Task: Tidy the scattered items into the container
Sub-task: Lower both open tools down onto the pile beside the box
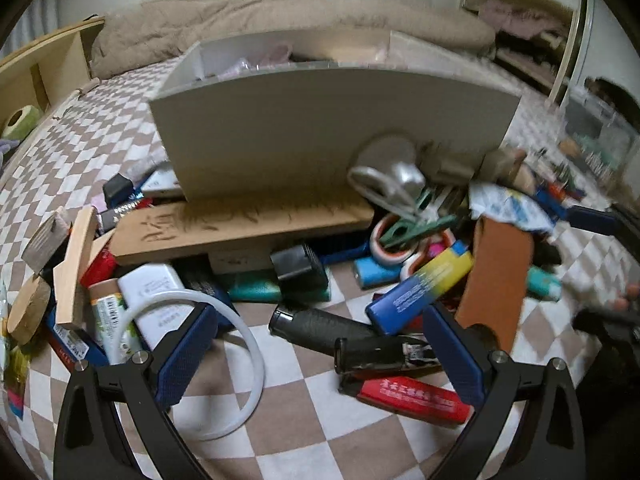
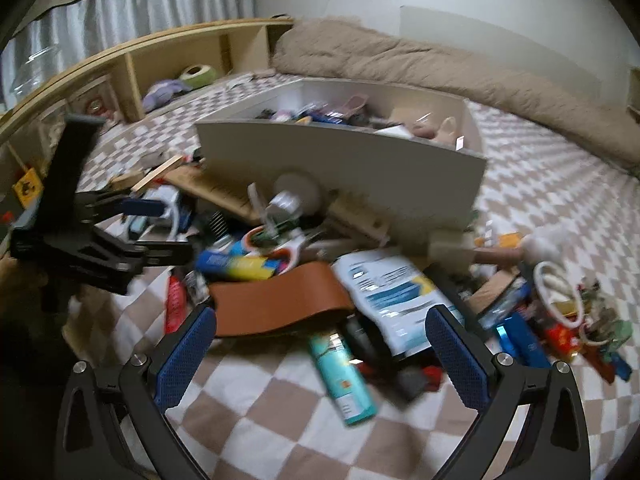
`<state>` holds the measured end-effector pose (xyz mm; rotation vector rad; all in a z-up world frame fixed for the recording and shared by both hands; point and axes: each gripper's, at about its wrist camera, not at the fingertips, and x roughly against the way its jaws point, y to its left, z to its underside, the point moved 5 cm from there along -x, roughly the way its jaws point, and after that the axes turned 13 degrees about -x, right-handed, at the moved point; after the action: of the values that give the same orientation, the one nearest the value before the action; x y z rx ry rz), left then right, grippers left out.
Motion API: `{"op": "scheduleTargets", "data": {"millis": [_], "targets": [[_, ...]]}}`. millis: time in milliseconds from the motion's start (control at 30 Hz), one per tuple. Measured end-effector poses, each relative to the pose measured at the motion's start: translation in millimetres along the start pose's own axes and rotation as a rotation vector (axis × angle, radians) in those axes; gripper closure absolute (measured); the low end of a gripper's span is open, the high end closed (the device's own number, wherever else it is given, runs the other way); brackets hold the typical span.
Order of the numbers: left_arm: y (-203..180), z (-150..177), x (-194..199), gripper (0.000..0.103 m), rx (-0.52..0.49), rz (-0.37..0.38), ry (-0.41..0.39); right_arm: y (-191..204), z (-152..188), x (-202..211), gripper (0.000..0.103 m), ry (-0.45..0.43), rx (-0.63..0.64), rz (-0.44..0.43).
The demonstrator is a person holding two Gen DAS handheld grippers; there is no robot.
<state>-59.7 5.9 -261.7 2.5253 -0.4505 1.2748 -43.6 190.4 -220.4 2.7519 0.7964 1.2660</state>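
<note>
Left hand-held gripper (image 1: 320,356) open, empty, above a black handle (image 1: 320,326); right hand-held gripper (image 2: 320,356) open, empty, over a teal can (image 2: 344,372). Scattered items lie before the white container (image 1: 320,128) on the checked bedcover (image 1: 280,440)

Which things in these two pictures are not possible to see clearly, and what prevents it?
- Inside of the white box: in the left wrist view its near wall hides almost all of the contents.
- Printed paper: right wrist view, text blurred, unreadable.
- Brown board: left wrist view, its far edge runs under the box.
- Left hand-held gripper: right wrist view, motion blur smears the fingertips.
</note>
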Motion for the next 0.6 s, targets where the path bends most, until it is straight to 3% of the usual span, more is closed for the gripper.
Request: {"op": "scheduleTargets", "data": {"millis": [200, 333, 467, 600], "targets": [[-6.1, 3.6, -16.3, 0.0, -0.05, -0.031, 0.105, 23.5, 14.6, -8.6, 0.0, 0.069, 0.033, -0.084], [0.4, 21.9, -15.0, 0.0, 0.003, 0.035, 0.166, 39.6, 25.0, -11.7, 0.0, 0.107, 0.07, -0.13], [4.5, 40.5, -4.4, 0.0, -0.044, -0.02, 0.187, 47.1, 32.7, -13.9, 0.0, 0.132, 0.094, -0.163], [9.6, 48.2, 6.7, 0.0, -0.023, 0.018, 0.162, 45.0, 35.1, -14.3, 0.0, 0.161, 0.067, -0.218]]}}
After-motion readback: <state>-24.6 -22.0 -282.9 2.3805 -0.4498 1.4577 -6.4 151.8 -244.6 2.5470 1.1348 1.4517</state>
